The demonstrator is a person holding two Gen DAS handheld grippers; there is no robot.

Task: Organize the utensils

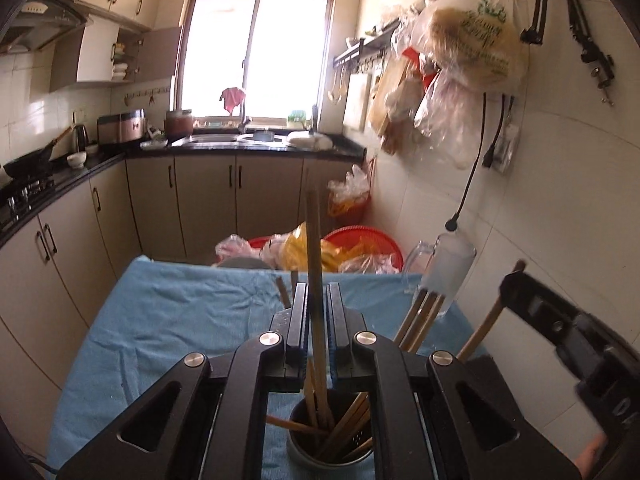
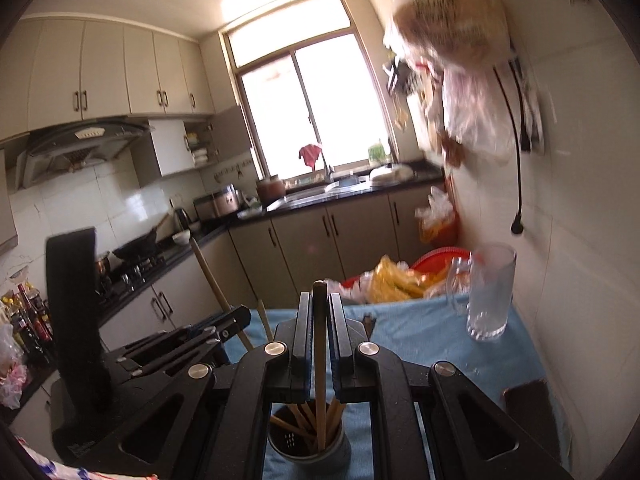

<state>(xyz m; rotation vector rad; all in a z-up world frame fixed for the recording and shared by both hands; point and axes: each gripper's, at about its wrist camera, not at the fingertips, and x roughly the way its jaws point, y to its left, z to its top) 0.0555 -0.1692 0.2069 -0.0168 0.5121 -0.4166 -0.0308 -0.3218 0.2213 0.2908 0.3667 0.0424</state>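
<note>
A grey metal utensil holder point(image 1: 330, 446) stands on the blue cloth near me and holds several wooden chopsticks. My left gripper point(image 1: 319, 292) is shut on a long brown chopstick point(image 1: 314, 256) that stands upright with its lower end in the holder. In the right wrist view my right gripper point(image 2: 320, 302) is shut on a light wooden chopstick point(image 2: 319, 360) whose lower end is in the same holder point(image 2: 308, 450). The right gripper shows at the right of the left wrist view point(image 1: 568, 336), the left gripper at the left of the right wrist view point(image 2: 180, 344).
A blue cloth point(image 1: 180, 320) covers the table. A glass mug point(image 2: 490, 292) stands at the back right by the tiled wall. More chopsticks point(image 1: 422, 320) lean in front of it. Red baskets with plastic bags point(image 1: 320, 248) lie beyond the table. A dark object point(image 2: 528, 396) lies at the right edge.
</note>
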